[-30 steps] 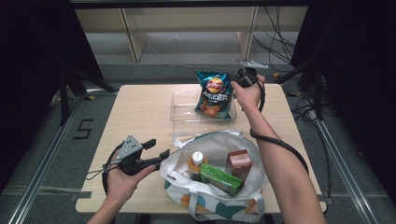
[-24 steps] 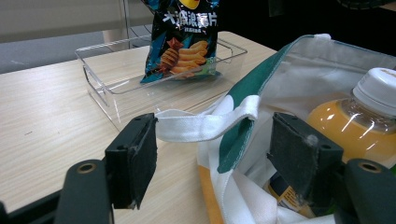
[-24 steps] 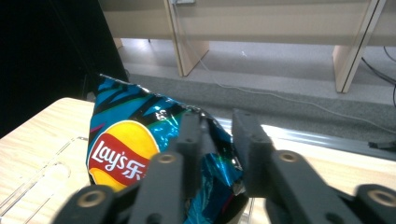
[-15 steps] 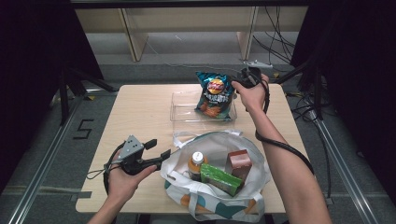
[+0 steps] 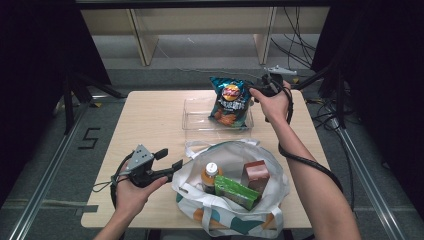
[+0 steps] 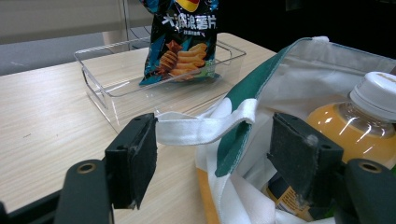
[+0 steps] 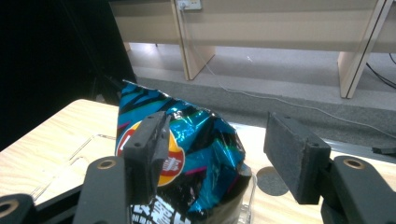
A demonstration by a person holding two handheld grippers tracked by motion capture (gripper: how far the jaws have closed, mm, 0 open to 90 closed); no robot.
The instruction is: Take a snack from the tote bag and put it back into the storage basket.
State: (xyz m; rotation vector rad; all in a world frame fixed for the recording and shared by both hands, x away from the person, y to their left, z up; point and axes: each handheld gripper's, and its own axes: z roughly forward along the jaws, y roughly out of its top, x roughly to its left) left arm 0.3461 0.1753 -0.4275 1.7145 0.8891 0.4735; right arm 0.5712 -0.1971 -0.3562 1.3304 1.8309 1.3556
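Left gripper (image 5: 170, 159): we see it where it was a second ago, low on the pale wooden table (image 5: 150, 112), jaws wide apart. The white cloth handle (image 6: 205, 128) of the white-and-green cloth tote bag (image 5: 230, 220) lies between the pads, which do not press on it.
Tote bag: it sits at the near edge, holding a white-capped bottle of orange drink (image 5: 210, 176), a green carton (image 5: 236, 191) and a brown box (image 5: 256, 176).
Clear plastic tray (image 5: 197, 112): unmoved, just behind the bag.
Blue foil bag of crisps (image 5: 230, 101): it stands upright in the tray's right end, leaning a little, as before.
Right gripper (image 5: 256, 86): its jaws have just been opening; a second ago they pinched the crisp bag's top, now that top stands loose between them.
Open room: we find bare table left of the tray and along the right edge.
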